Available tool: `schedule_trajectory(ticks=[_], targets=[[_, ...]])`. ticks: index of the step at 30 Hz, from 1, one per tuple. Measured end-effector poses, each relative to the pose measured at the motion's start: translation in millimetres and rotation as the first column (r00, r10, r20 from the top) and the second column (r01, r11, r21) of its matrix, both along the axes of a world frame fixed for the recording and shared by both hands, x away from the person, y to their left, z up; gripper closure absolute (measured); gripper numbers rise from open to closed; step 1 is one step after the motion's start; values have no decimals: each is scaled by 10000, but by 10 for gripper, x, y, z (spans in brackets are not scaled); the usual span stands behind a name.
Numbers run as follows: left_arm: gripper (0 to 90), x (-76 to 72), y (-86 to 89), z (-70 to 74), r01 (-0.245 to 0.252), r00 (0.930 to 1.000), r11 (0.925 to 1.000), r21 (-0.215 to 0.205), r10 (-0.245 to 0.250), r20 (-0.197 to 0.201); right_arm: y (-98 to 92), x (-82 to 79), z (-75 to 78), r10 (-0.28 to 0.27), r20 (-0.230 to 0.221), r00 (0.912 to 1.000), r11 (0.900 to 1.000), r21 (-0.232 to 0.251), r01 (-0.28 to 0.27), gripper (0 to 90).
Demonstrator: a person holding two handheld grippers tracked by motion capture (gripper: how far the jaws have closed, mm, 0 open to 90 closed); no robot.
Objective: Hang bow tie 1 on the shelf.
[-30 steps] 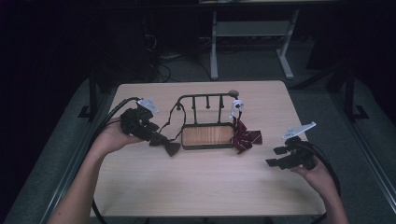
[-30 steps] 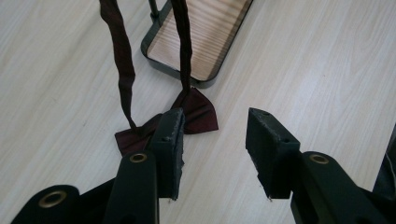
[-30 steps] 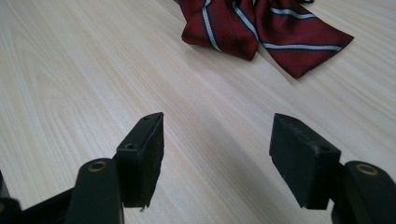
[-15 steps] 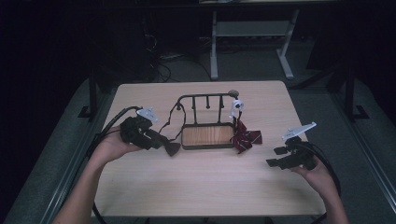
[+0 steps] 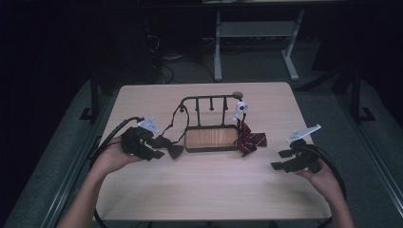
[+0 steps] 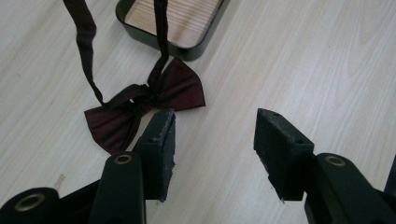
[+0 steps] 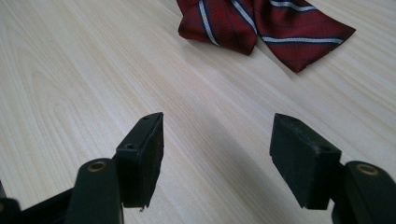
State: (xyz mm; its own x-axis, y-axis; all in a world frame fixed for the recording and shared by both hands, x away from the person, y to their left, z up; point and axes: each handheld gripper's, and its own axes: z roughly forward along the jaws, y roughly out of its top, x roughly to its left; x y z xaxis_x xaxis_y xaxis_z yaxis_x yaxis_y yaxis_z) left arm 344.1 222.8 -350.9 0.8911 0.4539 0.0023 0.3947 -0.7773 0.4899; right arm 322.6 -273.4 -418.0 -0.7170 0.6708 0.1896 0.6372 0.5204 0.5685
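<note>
A dark maroon bow tie (image 5: 172, 150) (image 6: 140, 108) lies flat on the table left of the rack, its thin strap (image 6: 161, 42) running up to the black wire rack (image 5: 209, 102). My left gripper (image 5: 159, 148) (image 6: 212, 140) is just short of the tie. Its jaws have just been opening, and nothing is between them. One fingertip (image 6: 161, 133) sits at the tie's edge. A red striped bow tie (image 5: 250, 141) (image 7: 266, 23) rests at the rack's right end. My right gripper (image 5: 281, 160) (image 7: 219, 149) hovers open over bare table, short of it.
The rack stands on a black tray with a wooden floor (image 5: 211, 137) (image 6: 180, 16) mid-table. A white clip (image 5: 241, 107) hangs at its right post. Cables trail from both grippers off the front corners. A desk frame (image 5: 256, 33) stands behind the table.
My left hand has sunk and drawn slightly toward the table's front edge, and its jaws stand wider. The maroon tie stays on the table. The right gripper has not moved.
</note>
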Motion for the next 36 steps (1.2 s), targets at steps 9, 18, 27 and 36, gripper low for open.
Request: schedule_trajectory(ticks=[9, 18, 27, 36], targets=[[476, -56, 53, -122, 16, 10000, 10000, 48, -16, -78, 1, -2, -3, -2, -5, 10000, 10000, -22, 2, 351], [458, -128, 66, -240, -79, 9999, 9999, 145, 80, -63, 0, -5, -8, -10, -6, 10000, 10000, -23, 10, 350], [450, -187, 86, -365, -68, 9999, 9999, 143, 70, -139, 11, -8, -27, 93, -27, 10000, 9999, -106, -93, 350], [423, -255, 98, -446, -129, 9999, 9999, 86, 130, -66, 20, -3, -44, 110, -94, 9999, 9999, -102, -111, 347]])
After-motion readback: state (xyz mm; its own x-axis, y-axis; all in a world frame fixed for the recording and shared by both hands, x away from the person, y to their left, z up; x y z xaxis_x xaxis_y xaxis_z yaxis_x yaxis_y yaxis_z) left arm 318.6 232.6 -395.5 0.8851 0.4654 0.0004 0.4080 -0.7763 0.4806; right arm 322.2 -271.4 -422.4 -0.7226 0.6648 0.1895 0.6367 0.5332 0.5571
